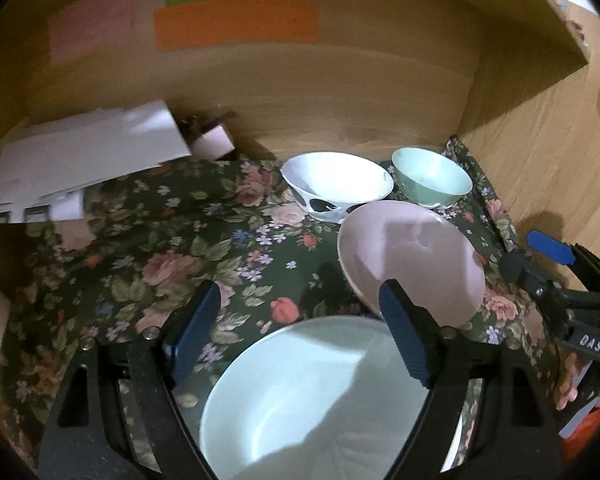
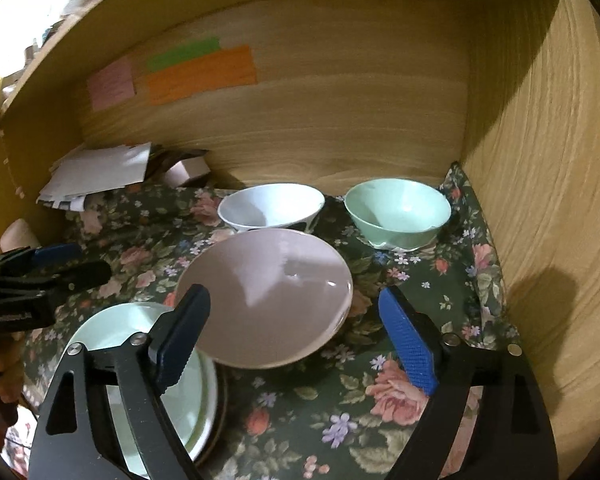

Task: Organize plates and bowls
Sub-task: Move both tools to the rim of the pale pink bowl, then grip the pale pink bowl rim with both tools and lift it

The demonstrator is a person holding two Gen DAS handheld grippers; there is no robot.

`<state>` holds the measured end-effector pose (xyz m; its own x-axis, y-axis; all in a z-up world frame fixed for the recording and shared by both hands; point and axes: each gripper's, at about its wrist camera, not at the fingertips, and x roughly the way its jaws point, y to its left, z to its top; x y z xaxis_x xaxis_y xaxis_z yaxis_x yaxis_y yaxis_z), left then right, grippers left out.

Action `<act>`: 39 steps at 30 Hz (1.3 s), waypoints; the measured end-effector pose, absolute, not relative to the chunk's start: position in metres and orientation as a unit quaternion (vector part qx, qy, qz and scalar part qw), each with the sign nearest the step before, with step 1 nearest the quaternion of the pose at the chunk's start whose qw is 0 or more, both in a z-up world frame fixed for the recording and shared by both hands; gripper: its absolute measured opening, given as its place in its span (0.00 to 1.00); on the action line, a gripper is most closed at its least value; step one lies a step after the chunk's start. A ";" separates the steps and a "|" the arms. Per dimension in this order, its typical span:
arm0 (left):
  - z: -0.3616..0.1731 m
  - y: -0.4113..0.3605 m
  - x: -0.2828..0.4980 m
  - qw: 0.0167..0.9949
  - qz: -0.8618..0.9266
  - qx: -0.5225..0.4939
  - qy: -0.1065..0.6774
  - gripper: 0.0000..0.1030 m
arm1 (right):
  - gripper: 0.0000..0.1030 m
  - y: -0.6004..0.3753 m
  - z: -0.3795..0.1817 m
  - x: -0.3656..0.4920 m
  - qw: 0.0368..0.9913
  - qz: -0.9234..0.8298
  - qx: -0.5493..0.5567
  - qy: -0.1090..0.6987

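Observation:
A pink plate (image 2: pixel 268 296) lies tilted on the floral cloth (image 2: pixel 400 400), its left edge resting on a stack of pale green plates (image 2: pixel 140 360). My right gripper (image 2: pixel 292 294) hangs open just above and in front of it, and neither pad presses on it. In the left wrist view the top pale green plate (image 1: pixel 312 400) lies under my open left gripper (image 1: pixel 300 288), which holds nothing. The pink plate (image 1: pixel 412 256) is just right of it. A white bowl (image 2: pixel 272 208) and a mint green bowl (image 2: pixel 396 212) stand upright side by side at the back.
The dishes sit in a wooden cubby with a back wall (image 2: pixel 320 132) and a right side wall (image 2: pixel 540 200). A pile of white papers (image 1: pixel 84 156) and a small box (image 1: pixel 216 144) lie at the back left. Coloured sticky notes (image 1: pixel 236 20) hang on the back wall.

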<state>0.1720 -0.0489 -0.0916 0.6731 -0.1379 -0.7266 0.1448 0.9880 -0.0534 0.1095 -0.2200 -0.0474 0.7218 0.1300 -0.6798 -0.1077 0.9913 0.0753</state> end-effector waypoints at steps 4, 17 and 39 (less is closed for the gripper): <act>-0.107 -0.059 0.198 0.907 -0.070 0.014 0.416 0.79 | 0.82 -0.229 -0.059 0.123 0.923 0.064 0.027 0.378; -0.143 -0.081 0.243 0.878 -0.084 0.014 0.472 0.61 | 0.75 -0.246 -0.092 0.155 0.906 0.071 0.050 0.415; -0.166 -0.107 0.253 0.845 -0.127 0.033 0.518 0.18 | 0.21 -0.251 -0.119 0.170 0.874 0.106 0.086 0.467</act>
<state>0.2533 -0.1073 -0.1656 0.4305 -0.1808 -0.8843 0.2485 0.9656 -0.0765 0.1695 -0.2508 -0.1190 0.5412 0.2648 -0.7981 -0.1044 0.9629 0.2487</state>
